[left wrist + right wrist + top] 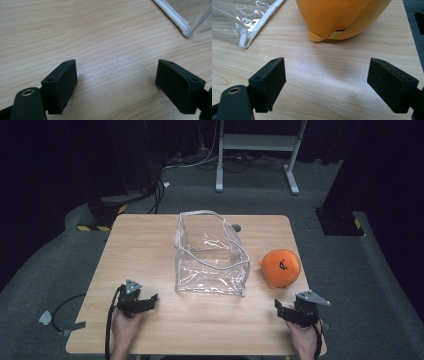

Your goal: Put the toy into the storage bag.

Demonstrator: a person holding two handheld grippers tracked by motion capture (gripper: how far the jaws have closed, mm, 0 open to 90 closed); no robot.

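On the wooden table [150,235]: two hand-held grippers at rest near a clear bag and an orange plush toy.

At centre stands the clear plastic bag [210,255], upright and open at the top, edged with white piping. The orange plush toy [281,268] lies at about 3 o'clock from the bag, near it but apart, close to the table's right edge. The left gripper [148,301] sits at 7 o'clock from the bag, jaws spread wide over bare wood, the bag's corner [186,31] ahead of it. The right gripper [281,309] sits at 6 o'clock from the toy, jaws likewise apart and gripping nothing; the toy [342,17] lies just beyond them, untouched.
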